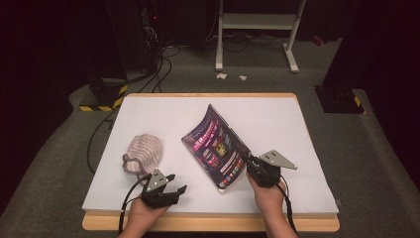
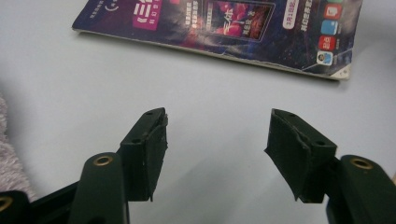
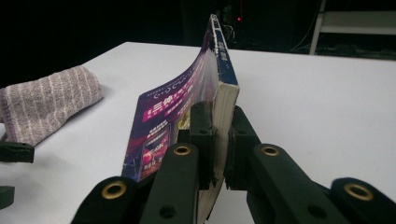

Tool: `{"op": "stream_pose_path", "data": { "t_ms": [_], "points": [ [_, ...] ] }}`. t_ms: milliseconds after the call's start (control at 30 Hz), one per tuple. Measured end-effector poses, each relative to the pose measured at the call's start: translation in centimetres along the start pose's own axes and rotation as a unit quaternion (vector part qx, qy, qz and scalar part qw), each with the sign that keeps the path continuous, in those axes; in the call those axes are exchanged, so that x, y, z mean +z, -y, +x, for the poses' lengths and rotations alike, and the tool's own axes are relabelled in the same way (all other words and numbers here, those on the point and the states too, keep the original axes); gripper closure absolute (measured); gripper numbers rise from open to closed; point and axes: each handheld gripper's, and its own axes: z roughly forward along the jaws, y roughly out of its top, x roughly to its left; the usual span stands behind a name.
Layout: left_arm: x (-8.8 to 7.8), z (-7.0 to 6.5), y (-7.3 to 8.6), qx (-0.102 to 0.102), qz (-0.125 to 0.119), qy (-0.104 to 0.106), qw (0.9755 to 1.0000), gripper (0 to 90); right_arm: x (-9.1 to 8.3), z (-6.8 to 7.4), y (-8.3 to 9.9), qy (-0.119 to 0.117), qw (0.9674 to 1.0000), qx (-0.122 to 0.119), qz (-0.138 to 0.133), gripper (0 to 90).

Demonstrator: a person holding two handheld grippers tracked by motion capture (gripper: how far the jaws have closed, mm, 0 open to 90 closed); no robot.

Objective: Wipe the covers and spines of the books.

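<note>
High view: one book (image 1: 217, 147), one striped cloth (image 1: 143, 152), two grippers.

High cam looks down; tong cams sit close, all sharing book (image 1: 216, 147).

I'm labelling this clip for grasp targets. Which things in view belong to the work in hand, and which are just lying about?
In the job:
- book, one edge lifted off the white table
- right hand-held gripper, clamped on the book's edge

Lying about:
- striped cloth, bunched on the table left of the book
- left hand-held gripper, open, holding nothing
</note>
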Motion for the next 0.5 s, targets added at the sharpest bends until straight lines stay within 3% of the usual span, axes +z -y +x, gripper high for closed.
{"op": "stream_pose_path", "data": {
  "t_ms": [500],
  "points": [
    [-0.1,0.0,0.1,0.003,-0.008,0.006,0.9999,37.7,-0.1,1.2,-3.5,0.021,0.9992,-0.029,-0.018,85.1]
  ]
}}
